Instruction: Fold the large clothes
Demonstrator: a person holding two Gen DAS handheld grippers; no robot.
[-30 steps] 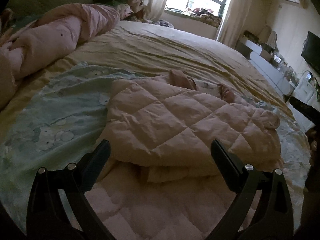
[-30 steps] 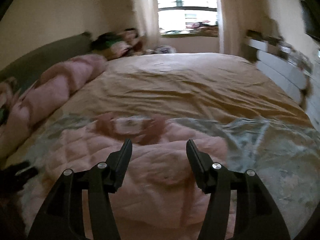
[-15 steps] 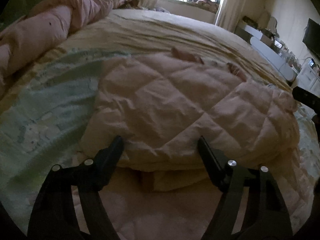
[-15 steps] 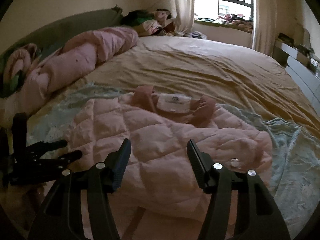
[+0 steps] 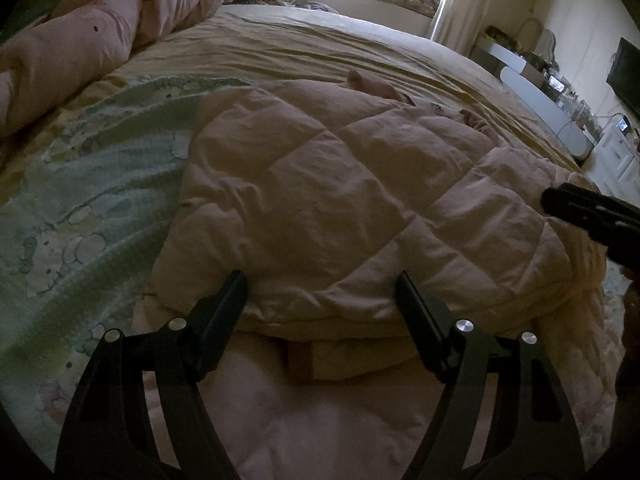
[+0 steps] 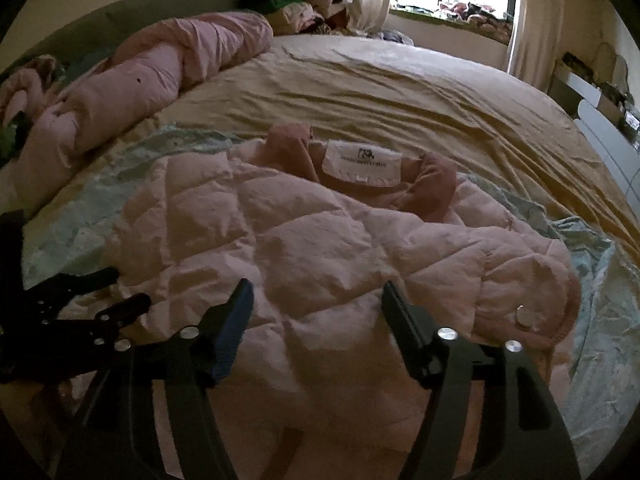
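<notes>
A pale pink quilted jacket (image 5: 340, 200) lies folded over itself on the bed; in the right wrist view (image 6: 312, 248) its collar with a white label (image 6: 362, 164) points away from me. My left gripper (image 5: 322, 284) is open, its fingers straddling the near folded edge. My right gripper (image 6: 316, 294) is open and empty, low over the jacket's near part. The right gripper also shows at the right edge of the left wrist view (image 5: 588, 216), and the left gripper at the left edge of the right wrist view (image 6: 80, 308).
The jacket rests on a light green patterned blanket (image 5: 80, 208) over a tan bedsheet (image 6: 400, 92). A rolled pink duvet (image 6: 160, 76) lies along the left side. A clothes pile (image 6: 304, 4) sits near the window; white furniture (image 5: 560, 120) stands right of the bed.
Both grippers have moved forward and down toward the jacket. The left gripper's fingers now sit at the folded edge. The right gripper has swung left and closed in on the jacket.
</notes>
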